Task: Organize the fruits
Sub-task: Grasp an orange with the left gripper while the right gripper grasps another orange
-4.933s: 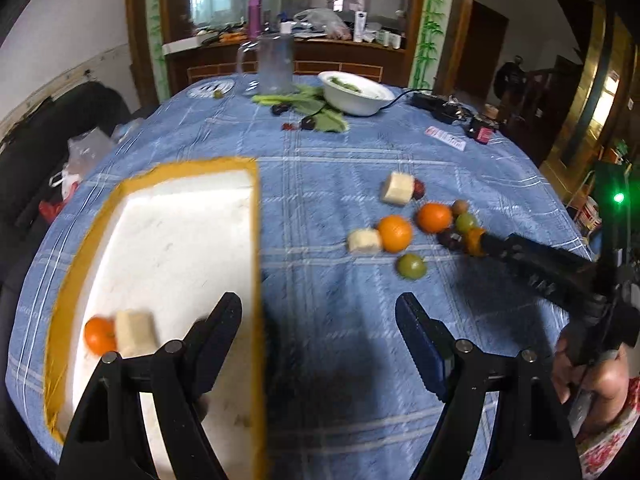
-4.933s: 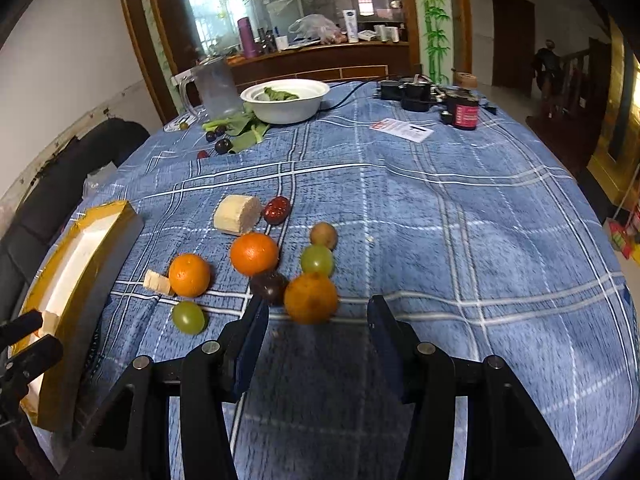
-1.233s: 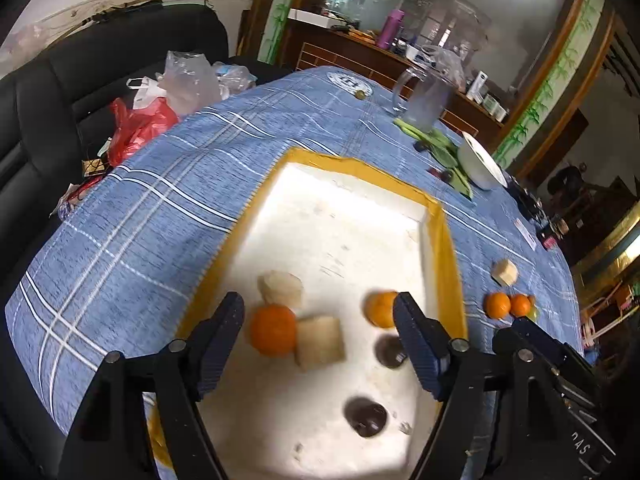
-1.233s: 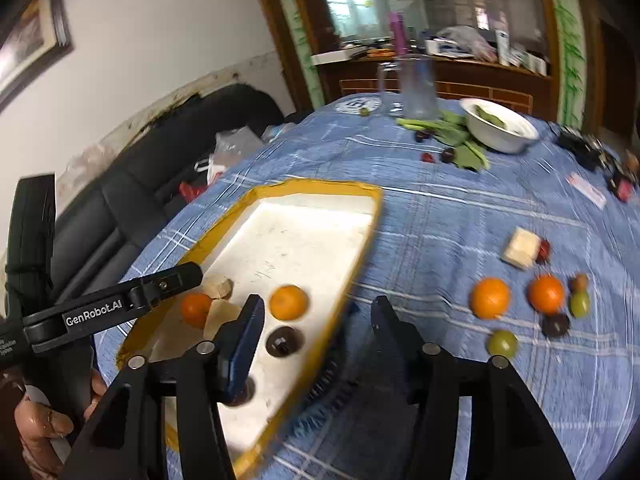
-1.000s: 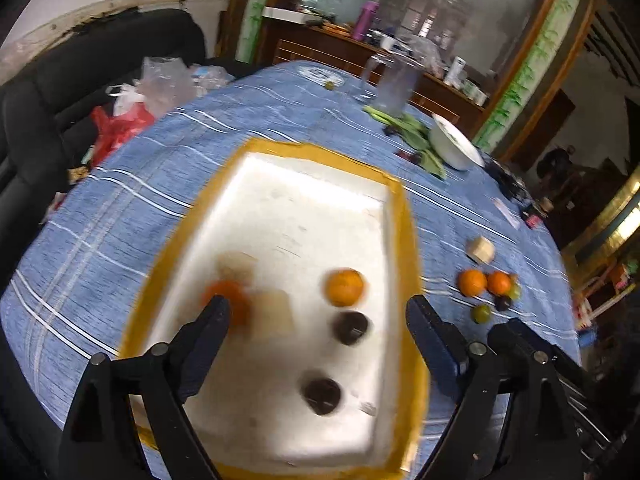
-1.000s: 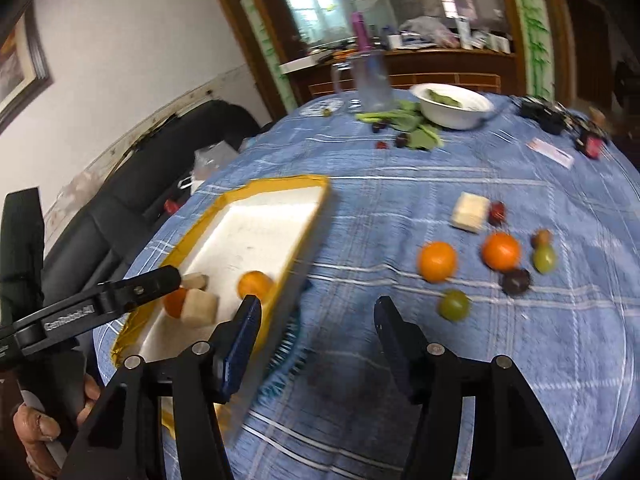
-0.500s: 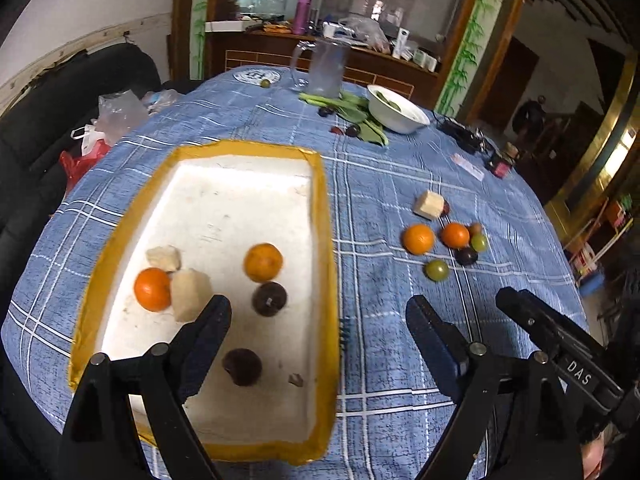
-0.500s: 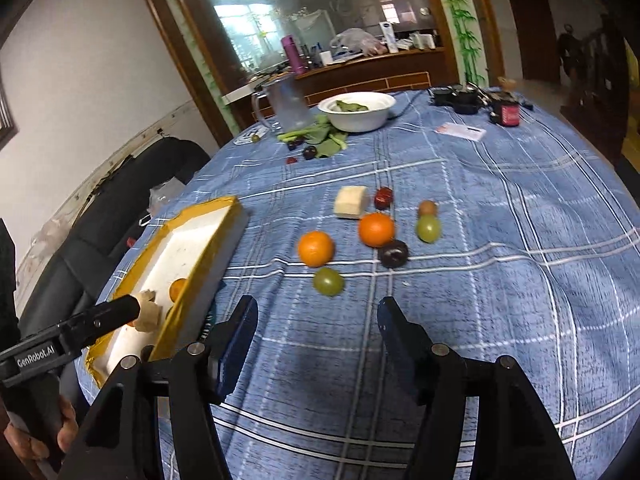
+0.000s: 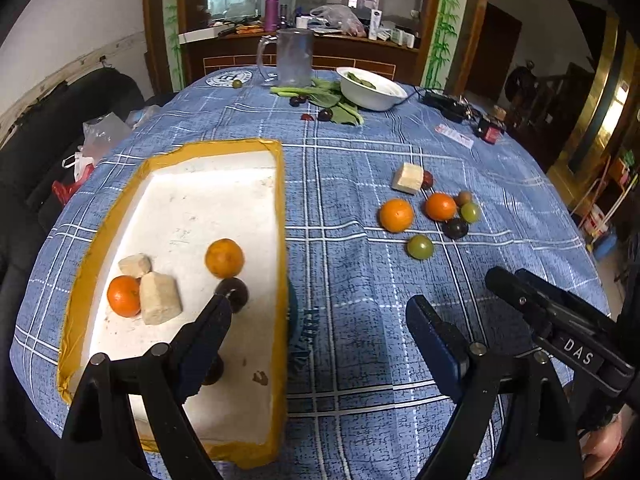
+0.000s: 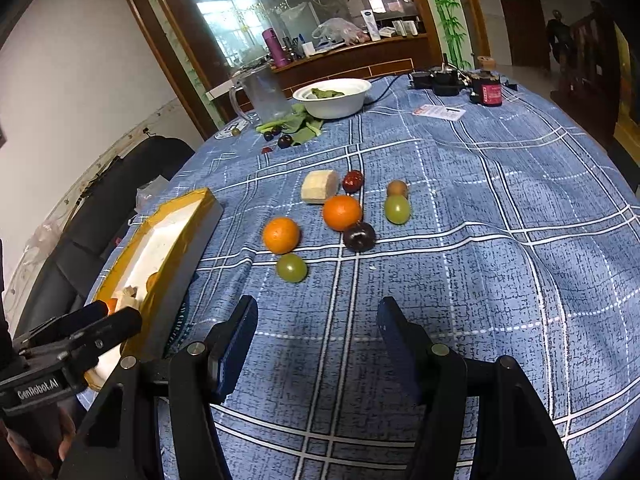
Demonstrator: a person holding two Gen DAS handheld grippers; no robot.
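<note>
A white tray with a yellow rim [image 9: 282, 216] lies on the blue checked cloth and holds two oranges [image 9: 224, 258], two pale chunks [image 9: 159, 298] and dark plums [image 9: 235, 290]. A cluster of loose fruit lies to its right: two oranges [image 10: 281, 234], green fruits [image 10: 291, 267], a dark plum [image 10: 359, 236], a pale chunk [image 10: 318, 186] and a red date [image 10: 352, 180]. My left gripper [image 9: 318, 320] is open and empty over the tray's right rim. My right gripper [image 10: 318, 326] is open and empty, short of the green fruit.
At the far side stand a white bowl [image 10: 332, 97], a clear jug [image 10: 264, 92], green leaves with dark plums [image 10: 285, 141], a card [image 10: 439, 111] and a dark jar [image 10: 486, 90]. A black chair [image 9: 48, 128] stands left of the table.
Both grippers have swung right, away from the tray and toward the loose fruit cluster. An orange and dark plums now lie in the tray that were on the cloth 4.9 s ago.
</note>
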